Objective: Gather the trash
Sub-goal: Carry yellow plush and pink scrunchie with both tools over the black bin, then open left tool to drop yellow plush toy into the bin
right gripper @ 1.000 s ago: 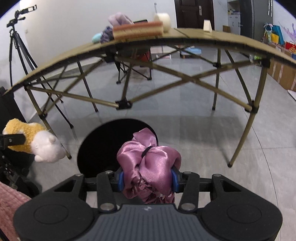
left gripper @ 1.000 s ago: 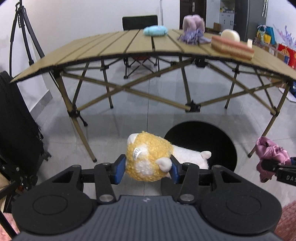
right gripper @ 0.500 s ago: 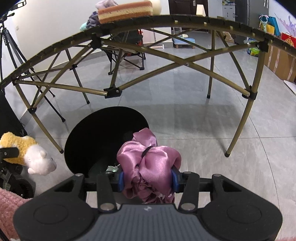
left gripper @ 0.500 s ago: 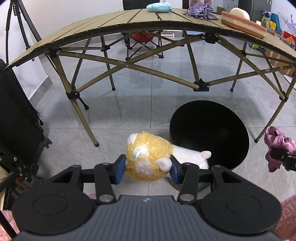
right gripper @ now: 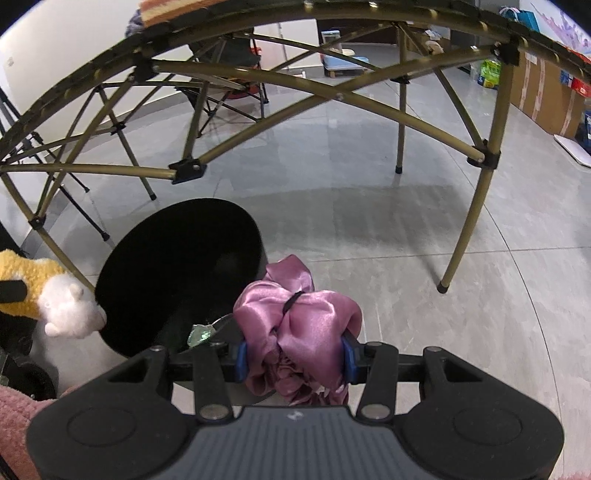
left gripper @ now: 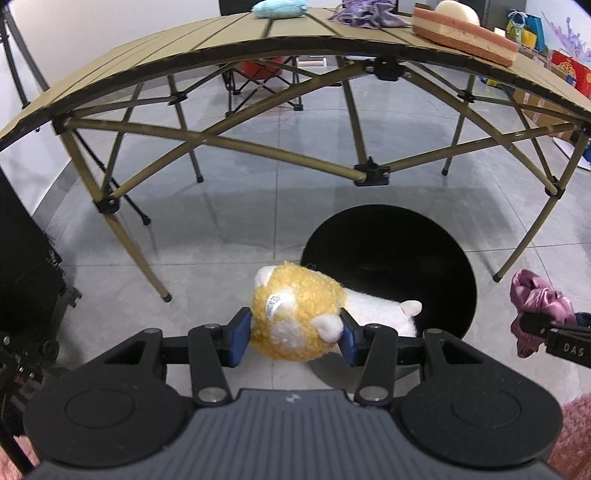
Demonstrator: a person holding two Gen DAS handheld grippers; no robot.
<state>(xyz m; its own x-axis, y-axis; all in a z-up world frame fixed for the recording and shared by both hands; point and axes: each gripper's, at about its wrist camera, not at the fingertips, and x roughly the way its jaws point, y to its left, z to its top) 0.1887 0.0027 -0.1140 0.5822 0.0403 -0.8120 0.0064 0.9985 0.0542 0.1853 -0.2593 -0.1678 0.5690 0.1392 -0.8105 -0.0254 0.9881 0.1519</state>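
My left gripper (left gripper: pixel 295 338) is shut on a yellow and white plush toy (left gripper: pixel 299 314), held just at the near left rim of a round black bin (left gripper: pixel 388 258) on the floor. My right gripper (right gripper: pixel 293 356) is shut on a bundle of pink satin cloth (right gripper: pixel 299 321), held at the bin's (right gripper: pixel 177 273) near right rim. Each wrist view shows the other gripper's load: the pink cloth (left gripper: pixel 535 302) at the right edge, the plush toy (right gripper: pixel 44 291) at the left edge. A bit of green scrap (right gripper: pixel 201 334) lies inside the bin.
A folding slatted table (left gripper: pixel 184 55) stands over the grey tiled floor behind the bin, its legs (right gripper: pixel 465 229) close on both sides. On it lie a blue item (left gripper: pixel 279 8), purple cloth (left gripper: pixel 365 16) and a sponge-like slab (left gripper: pixel 465 31). Black gear (left gripper: pixel 26 258) stands left; cartons (right gripper: pixel 546 96) right.
Both grippers have sunk and come closer to the bin, which now looks larger in both views. The table has risen in the frames. The grips on toy and cloth are unchanged.
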